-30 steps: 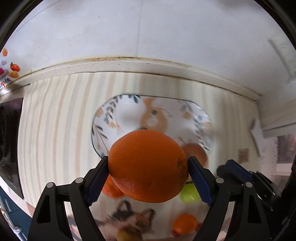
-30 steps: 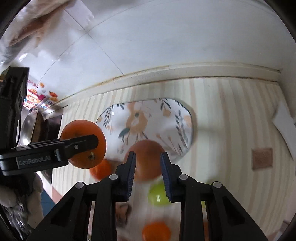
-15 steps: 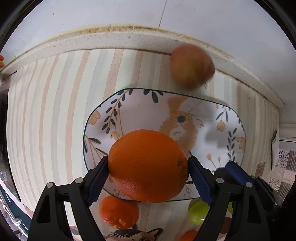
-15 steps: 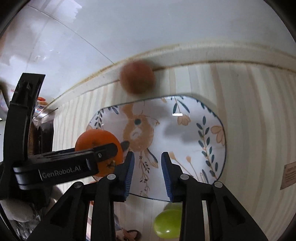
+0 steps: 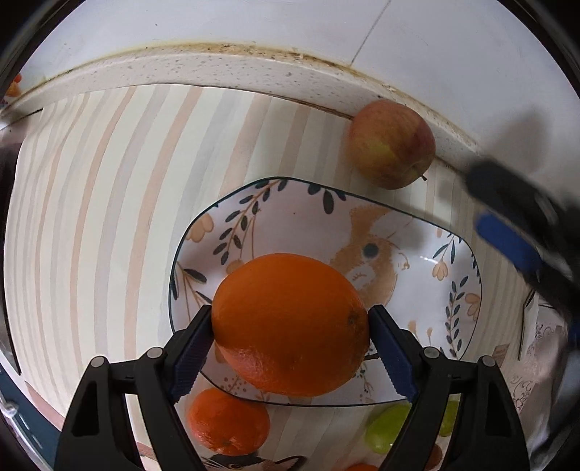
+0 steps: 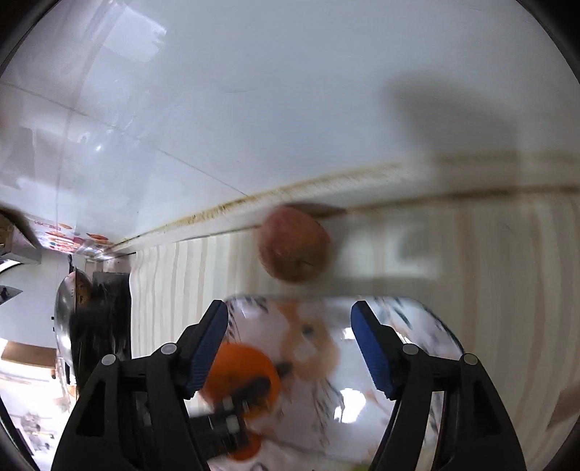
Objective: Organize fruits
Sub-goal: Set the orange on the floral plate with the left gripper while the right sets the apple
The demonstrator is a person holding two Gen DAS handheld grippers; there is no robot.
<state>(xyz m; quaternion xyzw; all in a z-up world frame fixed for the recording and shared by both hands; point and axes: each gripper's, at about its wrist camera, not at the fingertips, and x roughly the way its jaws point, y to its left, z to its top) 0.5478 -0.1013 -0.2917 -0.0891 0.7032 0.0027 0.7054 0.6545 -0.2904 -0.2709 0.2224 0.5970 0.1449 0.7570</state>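
My left gripper (image 5: 290, 347) is shut on a large orange (image 5: 290, 328) and holds it over the near part of a white plate (image 5: 290, 217) painted with a rabbit and leaves. A red-yellow apple (image 5: 393, 145) lies beyond the plate against the counter's back ledge. My right gripper (image 6: 290, 347) is open and empty above the plate (image 6: 417, 344), facing the apple (image 6: 293, 248); it shows blurred at the right of the left wrist view (image 5: 514, 235). The held orange (image 6: 241, 375) shows at lower left of the right wrist view.
A smaller orange (image 5: 228, 424) and green fruit (image 5: 388, 427) lie on the striped mat (image 5: 90, 217) in front of the plate. A white tiled wall (image 5: 290, 29) rises behind the ledge. A metal pot (image 6: 69, 311) stands far left.
The apple rolled off past the plate and came to rest by the back ledge. My right gripper opened wide and swung toward the apple. My left gripper moved over the plate with the orange.
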